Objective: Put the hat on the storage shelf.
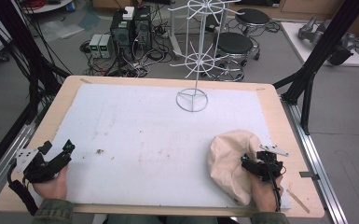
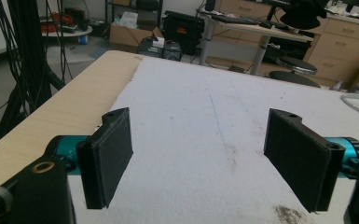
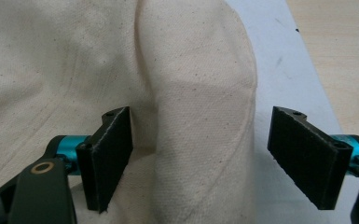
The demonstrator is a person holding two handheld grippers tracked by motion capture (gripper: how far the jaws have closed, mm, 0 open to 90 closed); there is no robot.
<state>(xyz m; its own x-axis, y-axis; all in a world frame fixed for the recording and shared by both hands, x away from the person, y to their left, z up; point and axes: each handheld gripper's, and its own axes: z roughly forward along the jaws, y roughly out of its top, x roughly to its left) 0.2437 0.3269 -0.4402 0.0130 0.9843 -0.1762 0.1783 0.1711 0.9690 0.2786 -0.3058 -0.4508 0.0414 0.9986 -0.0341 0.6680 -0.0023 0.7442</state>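
The cream cloth item (image 1: pixel 231 163), which looks like a soft hat or a bag though the folds make it hard to say which, lies crumpled on the white mat (image 1: pixel 158 140) at your near right, close to the mat's right edge. Your right gripper (image 1: pixel 256 164) is placed right against it: in the right gripper view the jaws stand wide apart with a curved, stitched fold of the cloth (image 3: pixel 200 140) between them, and nothing is pinched yet. The left jaw seems to rest on the fabric and the right jaw is over the bare mat, so you are set around the rim, probably because a seam gives a firmer hold than loose cloth. Your left gripper (image 1: pixel 56 156) waits well apart at the near left of the mat, jaws also fully open and empty, as the left gripper view (image 2: pixel 198 154) shows with only stained mat between them. It is likely kept there to stay out of the way until a second hold is needed. At the far side of the mat stands a white wire rack (image 1: pixel 196 56) on a ring base, perhaps where the cloth should go.
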